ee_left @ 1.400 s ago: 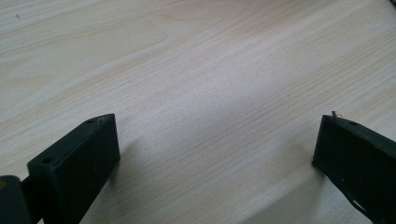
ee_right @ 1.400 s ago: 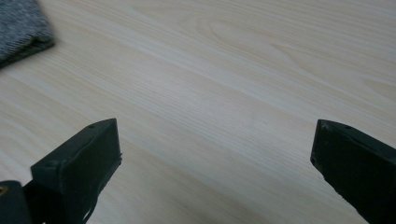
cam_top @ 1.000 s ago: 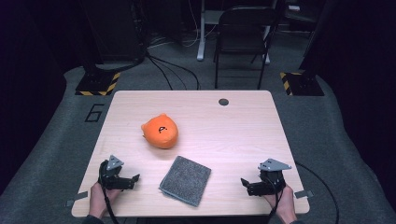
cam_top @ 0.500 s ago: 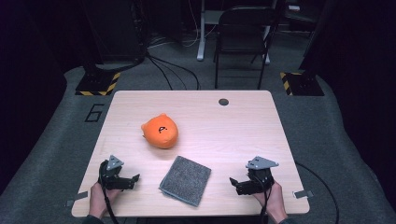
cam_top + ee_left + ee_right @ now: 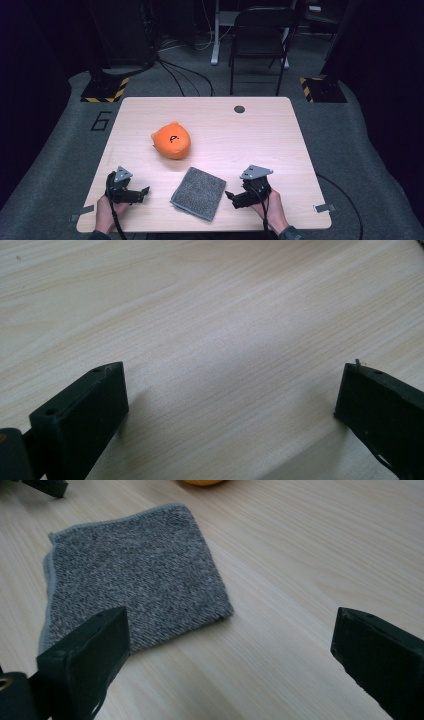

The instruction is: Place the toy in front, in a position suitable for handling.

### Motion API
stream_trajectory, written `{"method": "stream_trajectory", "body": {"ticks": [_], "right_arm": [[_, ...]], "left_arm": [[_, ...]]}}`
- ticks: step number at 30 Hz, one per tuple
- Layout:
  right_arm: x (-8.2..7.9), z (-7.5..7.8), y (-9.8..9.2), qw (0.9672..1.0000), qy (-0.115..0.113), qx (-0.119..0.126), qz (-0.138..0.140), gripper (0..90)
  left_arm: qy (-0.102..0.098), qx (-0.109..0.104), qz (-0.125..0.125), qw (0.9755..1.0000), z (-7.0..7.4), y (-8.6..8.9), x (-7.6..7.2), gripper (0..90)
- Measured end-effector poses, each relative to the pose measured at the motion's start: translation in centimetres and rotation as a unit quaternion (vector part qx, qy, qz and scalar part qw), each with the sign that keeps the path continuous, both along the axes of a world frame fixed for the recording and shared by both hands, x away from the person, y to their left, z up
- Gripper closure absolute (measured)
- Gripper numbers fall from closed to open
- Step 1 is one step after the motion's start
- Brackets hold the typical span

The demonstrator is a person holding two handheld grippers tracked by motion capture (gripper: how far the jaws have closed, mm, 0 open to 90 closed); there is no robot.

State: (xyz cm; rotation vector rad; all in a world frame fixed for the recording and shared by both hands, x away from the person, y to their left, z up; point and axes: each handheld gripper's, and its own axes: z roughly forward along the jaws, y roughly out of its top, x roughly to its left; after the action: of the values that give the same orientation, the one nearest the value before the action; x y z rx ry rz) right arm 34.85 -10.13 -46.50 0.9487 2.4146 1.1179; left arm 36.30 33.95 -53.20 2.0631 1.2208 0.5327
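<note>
Grey, nubbly cloth [image 5: 199,193] is folded into a rough square and lies flat near the front edge of the surface [image 5: 280,135], between the two tools. In the right tool view its looped weave and a paler stitched hem are seen, with one corner reaching toward the gap between the black, blocky jaws. The right tool [image 5: 231,196] is held just beside the cloth's right edge, low over the wood, its jaws spread wide with nothing between them. The left tool [image 5: 145,190] is held near the front left corner, pointed toward the cloth but apart from it; its jaws are likewise wide apart over bare, pale, fine-grained wood. Each tool is topped by a grey three-cornered plate. Farther back, left of centre, a rounded orange toy [image 5: 171,140] with a small black mark is set, well apart from the cloth. Near the far edge a small dark round disc [image 5: 239,109] is seen.
</note>
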Motion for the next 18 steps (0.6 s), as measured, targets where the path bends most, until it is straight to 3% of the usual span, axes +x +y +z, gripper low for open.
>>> {"method": "stream_trajectory", "body": {"ticks": [13, 18], "right_arm": [[1.5, -0.8, 5.8, 0.9981, 0.014, -0.007, 0.059, 1.7], [2.0, -1.2, 7.6, 0.9977, 0.022, -0.003, 0.064, 1.7]], "left_arm": [[0.0, 0.0, 0.0, 1.0, 0.0, 0.0, 0.0, 0.3], [0.0, 0.0, 0.0, 1.0, 0.0, 0.0, 0.0, 0.3]]}}
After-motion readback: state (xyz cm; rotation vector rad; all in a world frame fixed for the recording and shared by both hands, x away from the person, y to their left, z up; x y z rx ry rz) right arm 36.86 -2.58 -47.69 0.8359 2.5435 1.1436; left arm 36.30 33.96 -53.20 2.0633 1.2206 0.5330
